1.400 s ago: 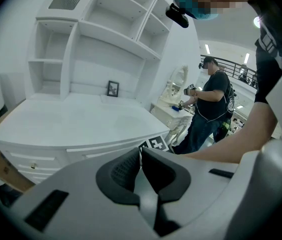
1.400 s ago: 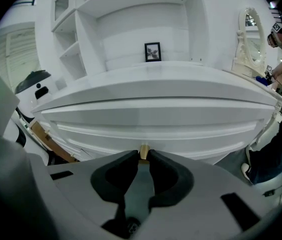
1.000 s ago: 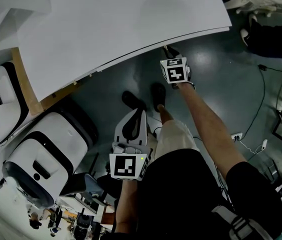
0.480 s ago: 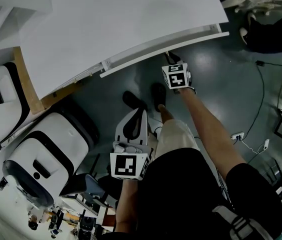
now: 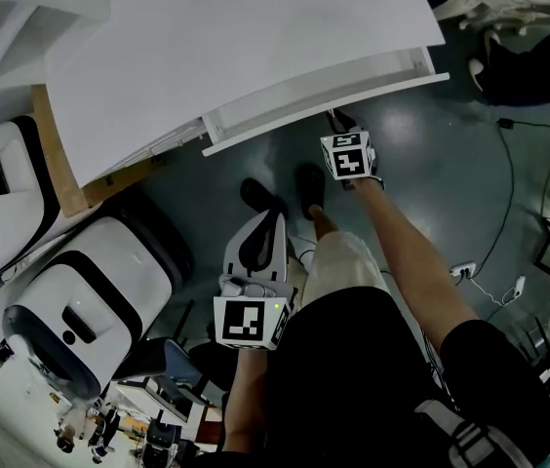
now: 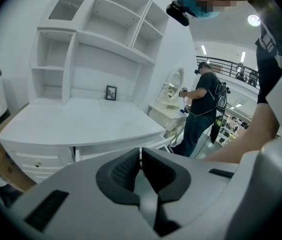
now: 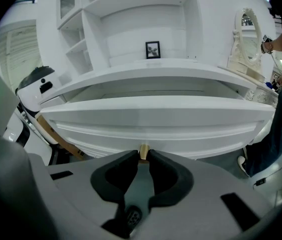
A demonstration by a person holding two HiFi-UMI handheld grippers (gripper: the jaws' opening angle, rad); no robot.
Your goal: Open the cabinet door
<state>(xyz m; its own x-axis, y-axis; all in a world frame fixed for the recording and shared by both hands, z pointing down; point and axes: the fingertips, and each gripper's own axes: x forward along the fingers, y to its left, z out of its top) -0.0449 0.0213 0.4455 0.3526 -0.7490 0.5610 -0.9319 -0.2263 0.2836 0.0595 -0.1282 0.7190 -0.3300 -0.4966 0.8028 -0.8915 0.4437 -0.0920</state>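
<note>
Jaws on brass knob (image 7: 143, 152), drawer (image 7: 156, 115) ajar.

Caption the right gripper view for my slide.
Right gripper shut on the small brass knob of a wide white drawer front under a white desktop.

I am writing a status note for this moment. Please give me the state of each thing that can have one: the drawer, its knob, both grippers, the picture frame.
drawer: partly pulled out from under the desk top.
knob: clamped between the right gripper's jaws.
right gripper: shut on the knob.
left gripper: shut, nothing between its jaws, away from the desk.
picture frame: upright at the back of the desk top.
</note>
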